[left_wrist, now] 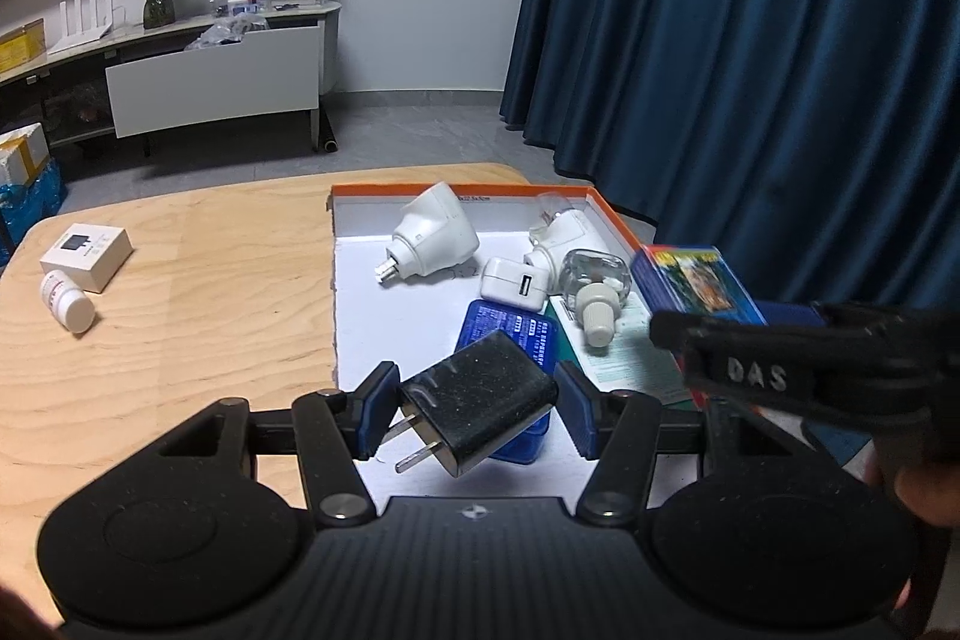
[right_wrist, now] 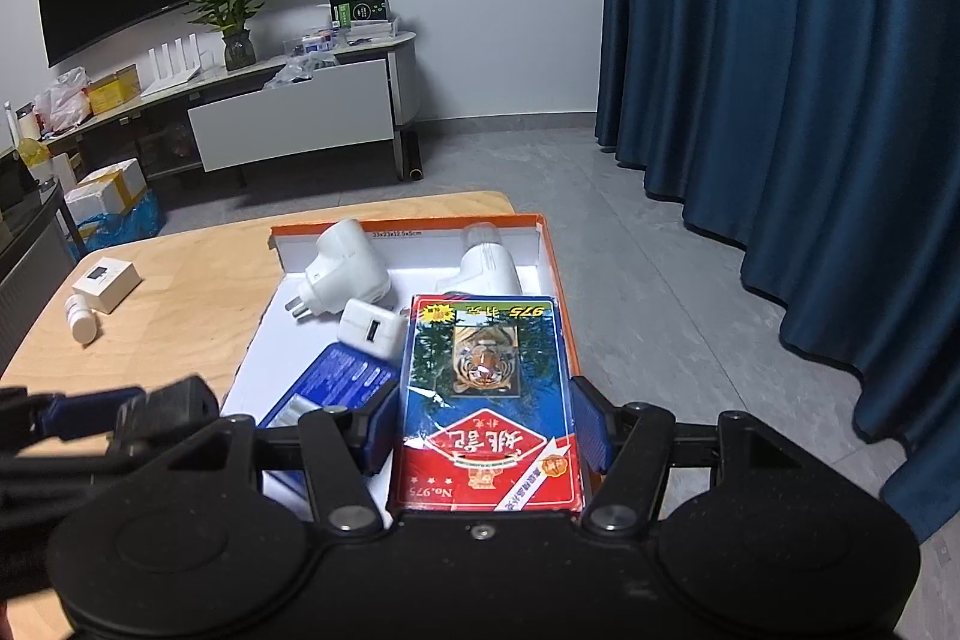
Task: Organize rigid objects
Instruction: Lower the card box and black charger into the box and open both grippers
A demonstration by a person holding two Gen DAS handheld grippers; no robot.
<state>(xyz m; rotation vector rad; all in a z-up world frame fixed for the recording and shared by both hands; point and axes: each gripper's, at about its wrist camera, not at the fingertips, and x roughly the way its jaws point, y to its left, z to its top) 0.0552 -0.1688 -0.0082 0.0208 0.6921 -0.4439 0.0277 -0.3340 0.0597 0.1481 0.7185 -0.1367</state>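
My left gripper [left_wrist: 474,415] is shut on a black plug charger [left_wrist: 480,400] and holds it above the front of the orange-rimmed box [left_wrist: 456,188]. My right gripper [right_wrist: 487,427] is shut on a blue and red card box with a tiger picture [right_wrist: 486,394], held over the box's right side [right_wrist: 549,244]. In the box lie a white adapter [left_wrist: 435,232], a white USB charger [left_wrist: 516,283], a blue tin [left_wrist: 510,334], a clear bottle [left_wrist: 594,280] and a white plug light [left_wrist: 558,229].
On the wooden table [left_wrist: 180,340] at the far left lie a small white box [left_wrist: 87,250] and a white pill bottle [left_wrist: 66,301]. A blue curtain [left_wrist: 750,40] hangs at the right. A TV cabinet [left_wrist: 210,82] stands behind.
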